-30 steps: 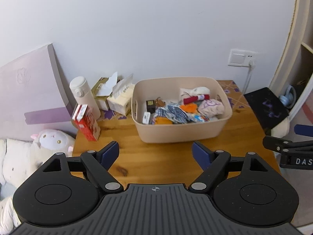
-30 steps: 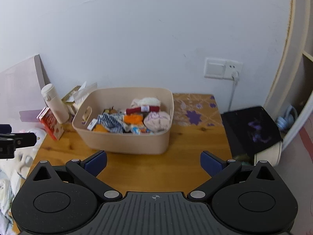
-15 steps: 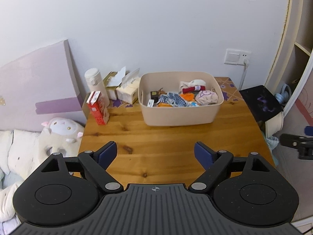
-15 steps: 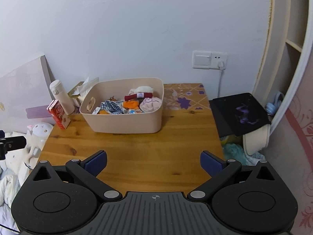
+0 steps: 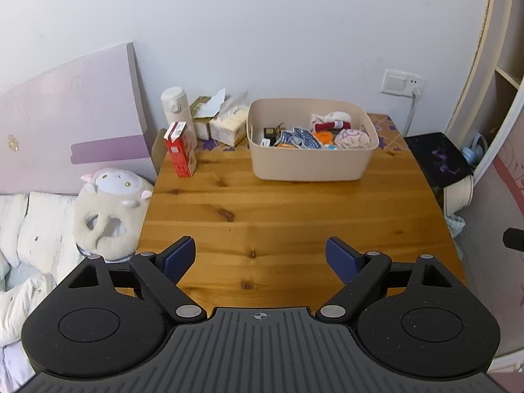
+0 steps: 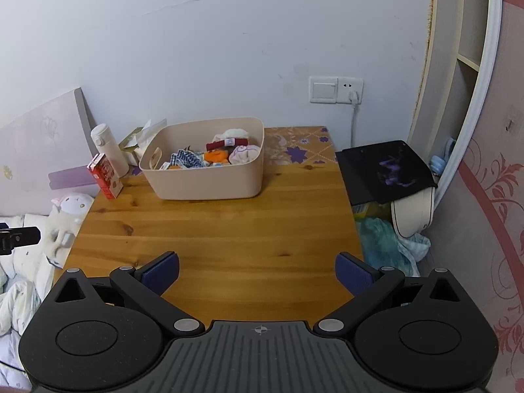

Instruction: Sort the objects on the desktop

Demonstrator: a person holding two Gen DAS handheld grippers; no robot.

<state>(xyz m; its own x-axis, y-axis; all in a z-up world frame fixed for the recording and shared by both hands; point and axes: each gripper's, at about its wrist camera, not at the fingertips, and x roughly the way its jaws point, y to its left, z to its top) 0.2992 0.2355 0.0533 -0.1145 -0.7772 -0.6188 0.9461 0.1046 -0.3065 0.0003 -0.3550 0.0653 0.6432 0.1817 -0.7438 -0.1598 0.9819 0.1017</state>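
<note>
Left wrist view first: the left gripper [image 5: 260, 255] hangs over the near edge of the wooden tabletop [image 5: 294, 216], its blue-padded jaws spread wide with nothing but bare wood between them. Up at the far edge, right of centre, sits the beige bin [image 5: 311, 160], piled with small things, a striped cloth [image 5: 299, 137], something orange [image 5: 322, 137] and a pinkish bundle [image 5: 355, 138] among them; the rest is too small to name for sure. At the far left corner stand a red carton [image 5: 180, 154], a white bottle [image 5: 178, 111] behind it, and two tissue boxes [image 5: 219, 121] against the wall. A plush toy [image 5: 111, 209] leans just off the left edge.

Over to the right wrist view: the right gripper [image 6: 257, 273] hovers above the near edge too, fingers parted just as wide, empty. From here the bin [image 6: 209, 180] is at the far edge, left of centre, the red carton [image 6: 104, 177] and bottle [image 6: 109, 150] at the far left corner. A patterned purple mat [image 6: 298, 147] covers the far right corner. A black board [image 6: 386, 170] lies beyond the right edge, and a wall socket [image 6: 335, 90] is above.
</note>
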